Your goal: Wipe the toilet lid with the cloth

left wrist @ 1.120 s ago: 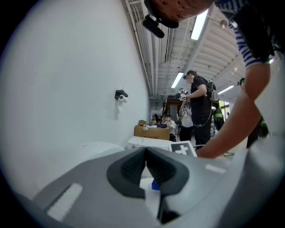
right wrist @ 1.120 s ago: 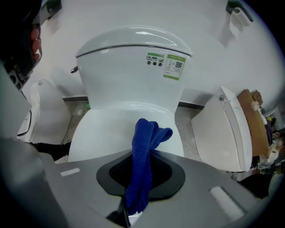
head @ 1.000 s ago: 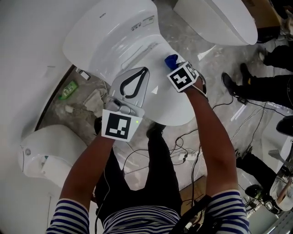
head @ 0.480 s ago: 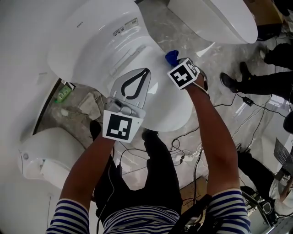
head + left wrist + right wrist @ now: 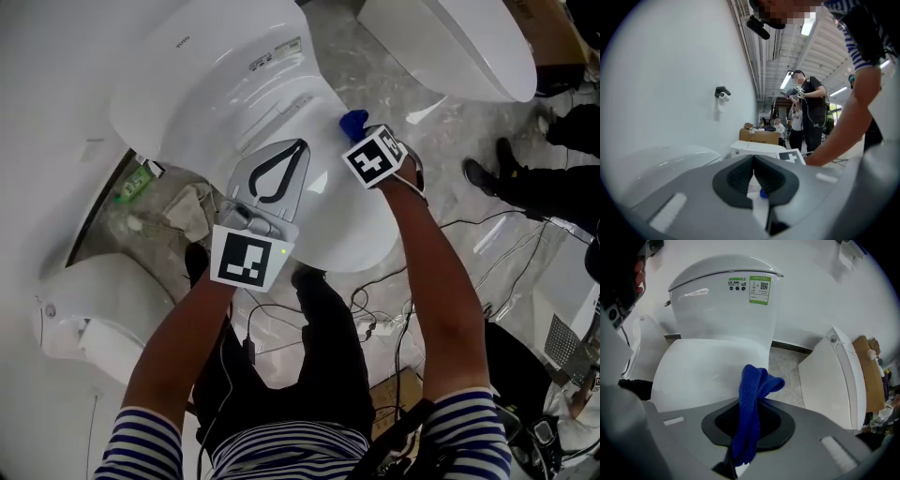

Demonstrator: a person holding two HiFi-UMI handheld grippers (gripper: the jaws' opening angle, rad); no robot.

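The white toilet stands with its lid [image 5: 349, 225] down below the tank [image 5: 216, 66]. My right gripper [image 5: 360, 133] hovers over the lid's right edge, shut on a blue cloth [image 5: 352, 120]. In the right gripper view the cloth [image 5: 752, 399] sticks up folded out of the jaws, in front of the lid [image 5: 708, 366] and the tank [image 5: 726, 291]. My left gripper [image 5: 273, 176] is over the lid's left part, its jaws shut with nothing between them. In the left gripper view its tips [image 5: 753, 160] meet.
A second toilet [image 5: 450, 42] stands at the upper right and a third [image 5: 94, 309] at the lower left. Cables [image 5: 375, 309] lie on the floor near my feet. A green bottle [image 5: 136, 183] and a rag [image 5: 187, 211] lie left of the toilet. Bystanders' shoes [image 5: 483, 173] show at right.
The head camera has shifted a little, so the toilet sits slightly differently in view. Both grippers keep their places over the lid, and the cloth stays gripped.
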